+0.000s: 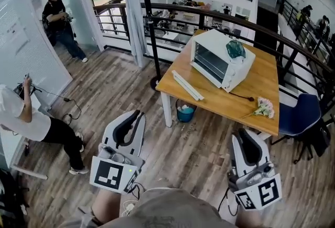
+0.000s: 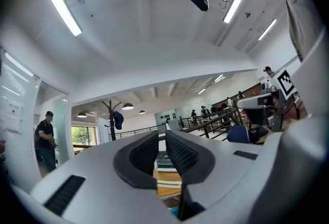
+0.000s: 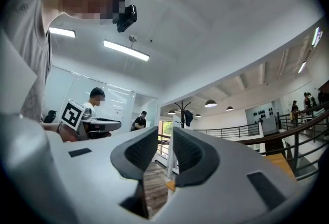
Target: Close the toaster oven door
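Head view is showing the toaster oven [image 1: 222, 59] sitting on the desk [image 1: 251, 101], well apart from the person, with its door [image 1: 187, 86] seemingly lying open toward the near edge. The left hand-held gripper [image 1: 137, 113] and right hand-held gripper [image 1: 245, 133] are hanging empty, jaws nearly together. Doing this well is probably meaning stepping closer, then pushing the door's front edge up steadily.

Left gripper view: toaster oven [image 2: 165, 161] shows only as a sliver between the jaws of the left gripper [image 2: 161, 141]; door not readable there.
Head view: teal object [image 1: 235, 49] on the oven's top, too small to identify. Blue bucket [image 1: 185, 113] half hidden under the table [image 1: 261, 96] edge. Seated person [image 1: 31, 122] cut off by the left edge. Blue chair [image 1: 298, 114] partly behind the table corner.
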